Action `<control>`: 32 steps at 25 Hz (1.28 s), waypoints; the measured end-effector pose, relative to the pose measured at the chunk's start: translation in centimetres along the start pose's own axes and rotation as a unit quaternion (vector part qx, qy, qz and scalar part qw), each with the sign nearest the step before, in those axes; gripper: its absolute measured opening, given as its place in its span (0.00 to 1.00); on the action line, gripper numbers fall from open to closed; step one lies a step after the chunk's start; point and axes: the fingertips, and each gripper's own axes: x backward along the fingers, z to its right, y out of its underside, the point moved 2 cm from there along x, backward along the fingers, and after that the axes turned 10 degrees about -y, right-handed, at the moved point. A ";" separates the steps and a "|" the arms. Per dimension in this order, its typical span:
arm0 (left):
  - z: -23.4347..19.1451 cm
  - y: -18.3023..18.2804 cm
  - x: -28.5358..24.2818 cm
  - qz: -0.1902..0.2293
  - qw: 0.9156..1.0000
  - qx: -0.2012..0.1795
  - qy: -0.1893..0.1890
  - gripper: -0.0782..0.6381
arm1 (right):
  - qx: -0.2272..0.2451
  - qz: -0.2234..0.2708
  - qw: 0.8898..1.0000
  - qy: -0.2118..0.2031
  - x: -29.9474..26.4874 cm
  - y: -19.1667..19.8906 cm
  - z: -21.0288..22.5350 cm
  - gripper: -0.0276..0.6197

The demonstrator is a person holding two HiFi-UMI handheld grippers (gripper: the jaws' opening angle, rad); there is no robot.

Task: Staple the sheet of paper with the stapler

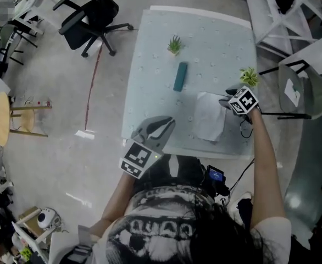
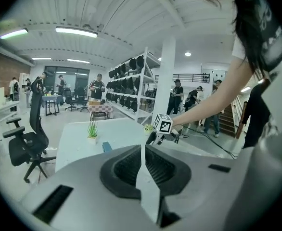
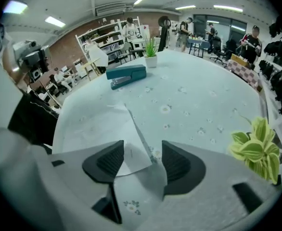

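Observation:
A white sheet of paper [image 1: 209,117] lies bent on the pale flowered table [image 1: 155,54], near its front right. My right gripper [image 1: 223,102] points down at the sheet's right edge. Its jaws stand open, with a raised corner of the paper [image 3: 134,150] between the pads and neither pad pressing on it. Farther back, at mid-table, lies the teal stapler [image 1: 180,76], also visible in the right gripper view [image 3: 126,75]. My left gripper [image 1: 170,123] hovers over the table's front left edge, shut with nothing in it [image 2: 142,148].
Two small potted plants stand on the table, one at the back [image 1: 175,44] and one close beside my right gripper [image 1: 249,77]. A black office chair [image 1: 92,15] and a wooden stool [image 1: 1,119] stand on the floor to the left. White shelving [image 1: 282,10] is at the right.

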 end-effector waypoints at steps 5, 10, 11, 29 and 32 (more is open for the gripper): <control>0.7 0.7 -0.6 -0.011 0.999 0.024 -0.044 0.14 | 0.045 -0.026 0.998 -0.047 -0.1 0.4 0.1 0.34; 1.1 0.6 -1.0 -0.010 0.997 0.033 -0.074 0.14 | 0.091 -0.036 0.994 -0.042 -0.4 1.1 -0.6 0.24; 1.1 0.5 -1.2 -0.008 0.996 0.035 -0.077 0.14 | 0.092 -0.036 0.995 -0.035 -0.4 1.1 -0.4 0.18; 0.2 -0.1 -1.4 -0.002 0.997 0.025 -0.075 0.14 | 0.106 -0.022 0.994 -0.013 -1.5 2.3 -4.4 0.43; -0.2 0.1 -1.0 -0.003 0.997 0.026 -0.073 0.14 | 0.078 -0.016 0.997 0.005 -1.4 2.2 -4.9 0.38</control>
